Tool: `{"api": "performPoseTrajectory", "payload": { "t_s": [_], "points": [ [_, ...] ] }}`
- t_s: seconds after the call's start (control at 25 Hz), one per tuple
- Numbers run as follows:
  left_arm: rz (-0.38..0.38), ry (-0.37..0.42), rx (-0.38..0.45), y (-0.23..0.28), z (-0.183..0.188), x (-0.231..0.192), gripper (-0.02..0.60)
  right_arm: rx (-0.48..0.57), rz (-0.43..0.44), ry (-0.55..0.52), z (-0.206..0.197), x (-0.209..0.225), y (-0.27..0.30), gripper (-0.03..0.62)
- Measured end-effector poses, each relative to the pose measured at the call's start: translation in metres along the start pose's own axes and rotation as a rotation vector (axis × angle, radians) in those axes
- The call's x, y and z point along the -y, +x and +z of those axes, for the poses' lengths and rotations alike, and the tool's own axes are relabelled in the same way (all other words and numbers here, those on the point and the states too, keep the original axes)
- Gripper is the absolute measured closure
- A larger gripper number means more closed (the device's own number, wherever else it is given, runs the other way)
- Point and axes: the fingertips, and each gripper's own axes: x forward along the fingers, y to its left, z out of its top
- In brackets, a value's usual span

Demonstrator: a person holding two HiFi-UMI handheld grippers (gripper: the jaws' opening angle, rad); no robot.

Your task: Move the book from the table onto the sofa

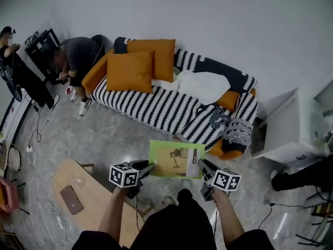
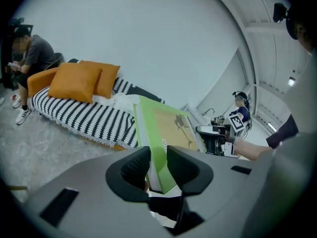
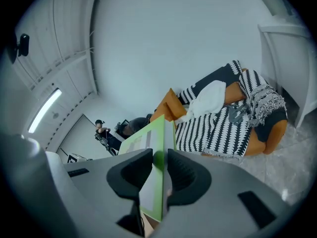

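Observation:
A thin green book (image 1: 176, 159) with a tan cover picture hangs in the air between the wooden table and the sofa. My left gripper (image 1: 149, 167) is shut on the book's left edge, and my right gripper (image 1: 202, 165) is shut on its right edge. In the left gripper view the book (image 2: 166, 133) runs out from between the jaws toward the other gripper (image 2: 214, 139). In the right gripper view the book (image 3: 151, 152) stands on edge in the jaws. The black-and-white striped sofa (image 1: 164, 108) lies beyond, with two orange cushions (image 1: 138, 66) at its left end.
A white cloth (image 1: 205, 86) lies on the sofa's middle, and dark knit items (image 1: 237, 132) on its right end. The wooden table (image 1: 86, 191) with a brown phone (image 1: 71, 199) is at lower left. A person (image 1: 78, 61) sits by the sofa's left end. A white cabinet (image 1: 289, 126) stands right.

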Motion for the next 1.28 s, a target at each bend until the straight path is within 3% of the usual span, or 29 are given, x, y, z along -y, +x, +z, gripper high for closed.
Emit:
{"api": "performPoseTrajectory", "payload": {
  "t_s": [0.76, 0.96, 1.28],
  "points": [
    [0.027, -0.060, -0.015, 0.128, 0.144, -0.074, 0.462, -0.024, 0.004, 0.010, 0.161, 0.083, 0.121, 0.485],
    [0.040, -0.058, -0.021, 0.147, 0.173, -0.099, 0.461, -0.040, -0.003, -0.005, 0.188, 0.089, 0.152, 0.485],
    [0.019, -0.055, -0.041, 0.171, 0.222, -0.173, 0.461, -0.015, -0.024, 0.044, 0.219, 0.095, 0.231, 0.485]
  ]
}}
